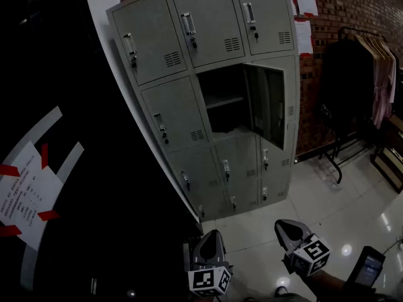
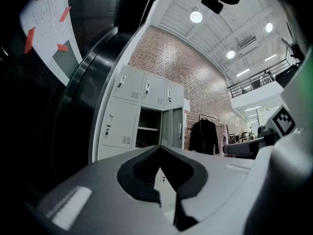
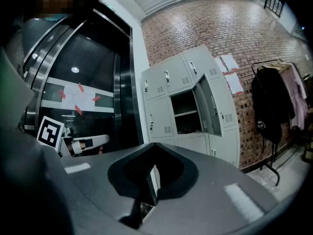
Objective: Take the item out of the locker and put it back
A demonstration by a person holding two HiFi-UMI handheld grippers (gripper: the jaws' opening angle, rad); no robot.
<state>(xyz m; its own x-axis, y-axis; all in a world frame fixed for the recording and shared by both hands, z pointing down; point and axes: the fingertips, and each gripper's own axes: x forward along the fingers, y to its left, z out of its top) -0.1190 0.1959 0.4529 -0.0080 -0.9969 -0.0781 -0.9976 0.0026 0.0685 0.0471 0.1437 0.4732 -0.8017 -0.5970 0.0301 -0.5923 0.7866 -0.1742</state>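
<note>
A grey locker bank (image 1: 189, 74) stands against the brick wall. One middle-row compartment (image 1: 223, 102) is open, its door (image 1: 269, 102) swung to the right. It has a shelf, and something dark (image 1: 227, 129) lies on its floor, too dim to make out. The open compartment (image 2: 146, 133) also shows in the left gripper view, and the same compartment (image 3: 186, 114) in the right gripper view. My left gripper (image 1: 213, 234) and right gripper (image 1: 284, 226) hang low over the floor, well short of the lockers. Both point level at them. The left gripper (image 2: 160, 148) is shut and empty, and so is the right gripper (image 3: 155, 147).
A clothes rack (image 1: 362, 74) with dark and pink garments stands at the right. Papers (image 1: 305, 2) hang on the brick wall. A dark glass panel with a taped notice (image 1: 28, 197) fills the left. A phone-like device (image 1: 368, 266) sits at the lower right above the glossy tiles.
</note>
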